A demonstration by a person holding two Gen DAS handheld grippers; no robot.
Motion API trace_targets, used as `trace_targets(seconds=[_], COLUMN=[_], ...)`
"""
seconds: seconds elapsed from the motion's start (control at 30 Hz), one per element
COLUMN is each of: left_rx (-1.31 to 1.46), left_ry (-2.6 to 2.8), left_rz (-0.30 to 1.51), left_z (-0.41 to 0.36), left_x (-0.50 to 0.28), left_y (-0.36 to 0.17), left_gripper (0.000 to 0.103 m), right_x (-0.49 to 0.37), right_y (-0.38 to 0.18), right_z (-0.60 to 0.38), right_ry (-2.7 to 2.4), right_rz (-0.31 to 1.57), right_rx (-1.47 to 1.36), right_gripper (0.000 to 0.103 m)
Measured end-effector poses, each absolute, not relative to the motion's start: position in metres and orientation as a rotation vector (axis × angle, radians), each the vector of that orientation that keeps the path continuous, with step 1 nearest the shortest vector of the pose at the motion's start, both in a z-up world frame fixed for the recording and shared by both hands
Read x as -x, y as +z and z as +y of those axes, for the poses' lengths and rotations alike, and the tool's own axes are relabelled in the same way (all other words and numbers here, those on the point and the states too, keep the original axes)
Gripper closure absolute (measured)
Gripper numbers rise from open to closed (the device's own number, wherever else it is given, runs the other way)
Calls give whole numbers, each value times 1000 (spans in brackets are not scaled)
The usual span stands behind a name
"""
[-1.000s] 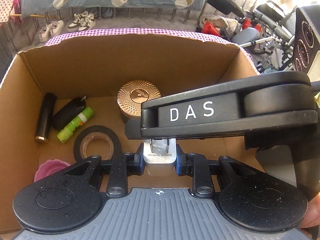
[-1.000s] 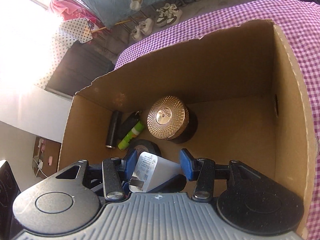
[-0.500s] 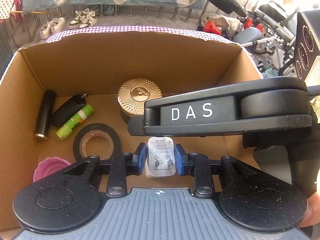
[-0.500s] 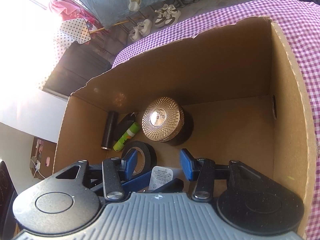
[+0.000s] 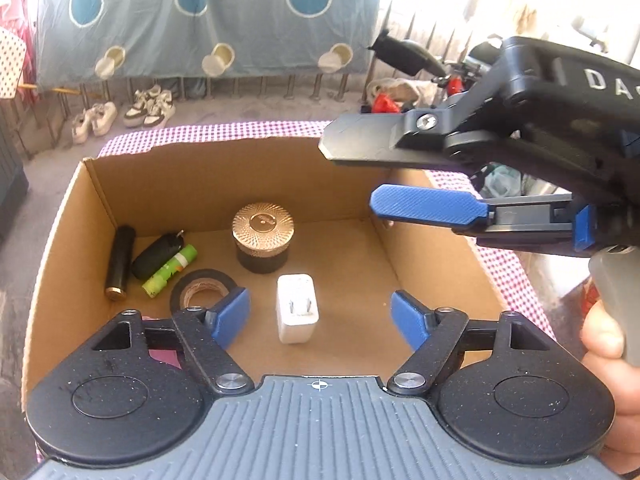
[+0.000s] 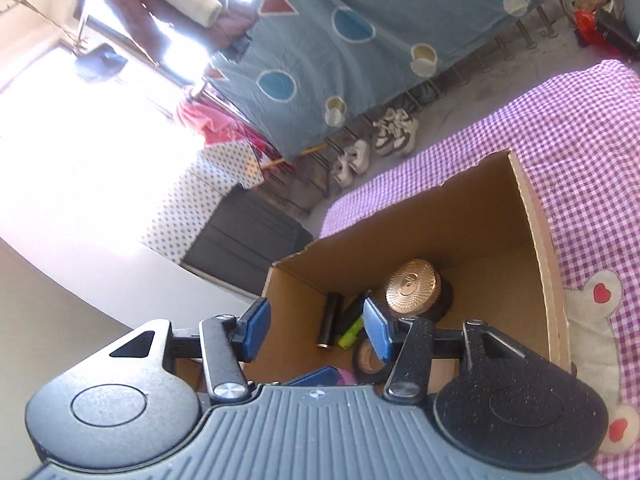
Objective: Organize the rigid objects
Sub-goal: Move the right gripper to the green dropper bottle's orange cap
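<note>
An open cardboard box [image 5: 240,144] holds a white charger plug [image 5: 297,308] lying prongs-up on its floor. My left gripper [image 5: 320,318] hovers above the plug with its jaws opening, and the blue fingers [image 5: 230,316] stand apart from it on both sides. Further back in the box are a copper-lidded jar [image 5: 262,240], a black tape roll [image 5: 202,292], a green tube [image 5: 170,270], a black pouch-like object [image 5: 158,254] and a black cylinder [image 5: 120,262]. My right gripper [image 6: 316,332] is raised over the box's near edge, its jaws opening with nothing between them.
The box [image 6: 536,232] stands on a purple checked cloth [image 6: 560,140]. A pink object [image 5: 160,354] lies at the box's near left corner, mostly hidden by my left gripper. A person's hand [image 5: 604,344] grips the right tool. Shoes and a blue curtain are on the far side.
My left gripper has let go of the white plug, which now lies on the box floor. Both grippers have risen and pulled back, and the right one has opened wider.
</note>
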State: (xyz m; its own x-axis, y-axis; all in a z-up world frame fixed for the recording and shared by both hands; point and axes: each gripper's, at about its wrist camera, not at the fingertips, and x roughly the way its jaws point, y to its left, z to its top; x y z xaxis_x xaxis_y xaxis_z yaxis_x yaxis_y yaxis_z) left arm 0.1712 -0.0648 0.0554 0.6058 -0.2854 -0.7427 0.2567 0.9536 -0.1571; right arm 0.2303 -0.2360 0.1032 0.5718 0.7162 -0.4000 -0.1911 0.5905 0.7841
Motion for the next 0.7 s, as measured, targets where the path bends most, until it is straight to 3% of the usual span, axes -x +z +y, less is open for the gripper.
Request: trace_targets(seconds=[0.23, 0.7], left_rx=[-4, -67], left_ry=[-383, -406], left_rz=[768, 721], left_z=[-49, -19], left_x=[-113, -34], left_y=[72, 46], left_gripper=[8, 5], right_x=[-155, -83], right_y=[111, 78], right_z=[-275, -261], right_ry=[587, 509], right_rz=[670, 746], right_rx=[-883, -880], right_gripper=[40, 39])
